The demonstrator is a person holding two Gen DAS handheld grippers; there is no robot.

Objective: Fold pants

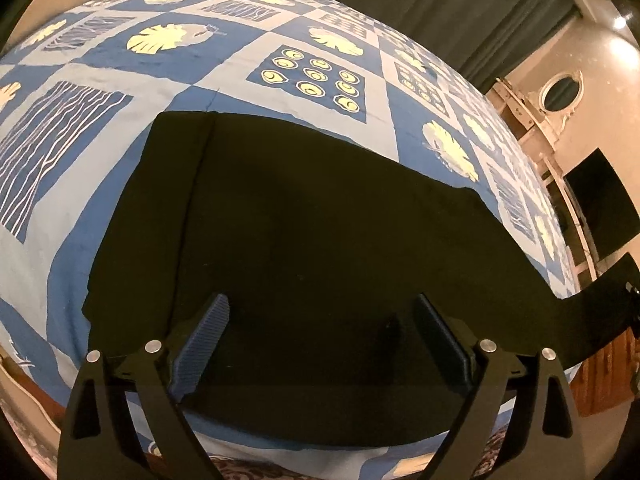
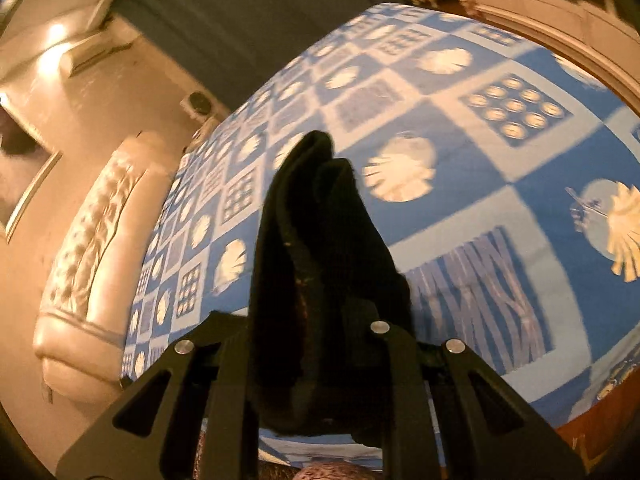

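- Left gripper [image 1: 322,336]: matte black angular linkage arms, round silver pivot screws, ribbed dark-blue finger pads [image 1: 208,340].
- Right gripper [image 2: 312,344]: matching black arms with triangular cut-outs, silver screws.

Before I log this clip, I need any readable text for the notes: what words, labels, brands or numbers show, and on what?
No text can be read in either view.
Small white mark by a yellow leaf print on the blue patterned bedspread: too small to read.
Black fabric pants: no label shows.
Black two-finger left gripper, right gripper: no markings visible.
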